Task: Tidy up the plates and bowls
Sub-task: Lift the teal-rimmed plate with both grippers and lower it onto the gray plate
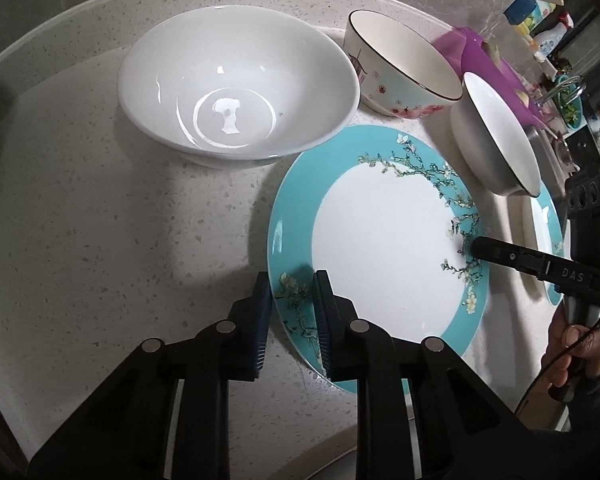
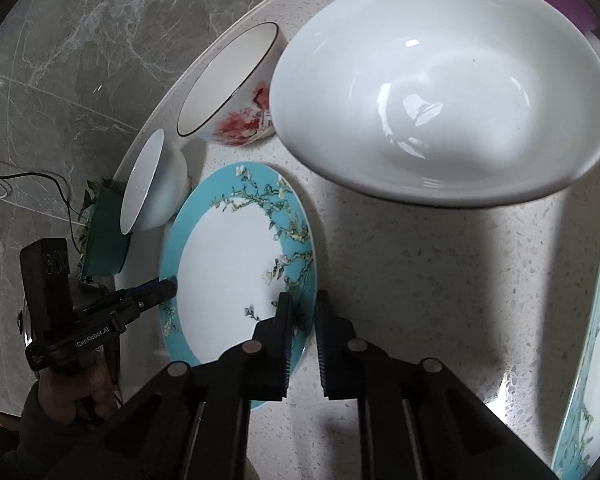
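A teal-rimmed plate (image 1: 380, 240) (image 2: 228, 272) with a flowering-branch pattern lies on the speckled counter (image 1: 100, 220). My left gripper (image 1: 292, 280) (image 2: 170, 286) is shut on its near-left rim, one finger outside the edge and one over the plate. My right gripper (image 2: 302, 300) (image 1: 476, 248) is shut on the opposite rim. Behind the plate stand a large white bowl (image 1: 236, 88) (image 2: 440, 92), a bowl with red flowers (image 1: 400, 64) (image 2: 236, 96) and a small white bowl (image 1: 496, 136) (image 2: 152, 188). A second teal plate (image 1: 548, 220) (image 2: 596, 340) lies further right.
A purple cutting board (image 1: 472, 44) and bottles (image 1: 540, 4) crowd the far right, near a sink tap (image 1: 568, 84). A green box (image 2: 104, 240) sits beyond the small bowl. A marble wall (image 2: 60, 60) backs the counter. A hand (image 1: 572, 352) (image 2: 68, 396) holds each gripper handle.
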Motion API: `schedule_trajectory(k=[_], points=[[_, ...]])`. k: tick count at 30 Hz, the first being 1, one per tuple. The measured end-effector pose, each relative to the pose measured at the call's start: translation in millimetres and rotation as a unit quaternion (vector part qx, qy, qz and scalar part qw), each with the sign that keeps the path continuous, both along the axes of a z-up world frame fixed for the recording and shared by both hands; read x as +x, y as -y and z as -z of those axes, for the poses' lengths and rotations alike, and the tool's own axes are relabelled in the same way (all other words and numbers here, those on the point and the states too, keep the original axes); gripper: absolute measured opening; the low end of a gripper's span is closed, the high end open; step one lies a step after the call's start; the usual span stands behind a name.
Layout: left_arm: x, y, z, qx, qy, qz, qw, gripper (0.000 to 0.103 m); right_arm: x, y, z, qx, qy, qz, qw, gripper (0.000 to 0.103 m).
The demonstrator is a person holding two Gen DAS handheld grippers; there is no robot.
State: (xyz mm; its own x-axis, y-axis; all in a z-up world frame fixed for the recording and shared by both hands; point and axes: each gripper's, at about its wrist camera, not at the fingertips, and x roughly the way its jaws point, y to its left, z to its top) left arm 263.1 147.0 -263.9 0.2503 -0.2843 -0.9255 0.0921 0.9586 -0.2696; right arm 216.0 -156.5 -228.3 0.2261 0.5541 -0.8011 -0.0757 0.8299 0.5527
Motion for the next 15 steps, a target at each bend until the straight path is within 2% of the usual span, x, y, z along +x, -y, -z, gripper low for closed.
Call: schedule_trajectory(k=[15], points=[[-8.1, 3.7, -9.4, -0.007, 0.0, 0.001, 1.0, 0.017, -0.9, 4.0, -4.4, -0.003, 0.002, 0.009, 1.0, 0.014]])
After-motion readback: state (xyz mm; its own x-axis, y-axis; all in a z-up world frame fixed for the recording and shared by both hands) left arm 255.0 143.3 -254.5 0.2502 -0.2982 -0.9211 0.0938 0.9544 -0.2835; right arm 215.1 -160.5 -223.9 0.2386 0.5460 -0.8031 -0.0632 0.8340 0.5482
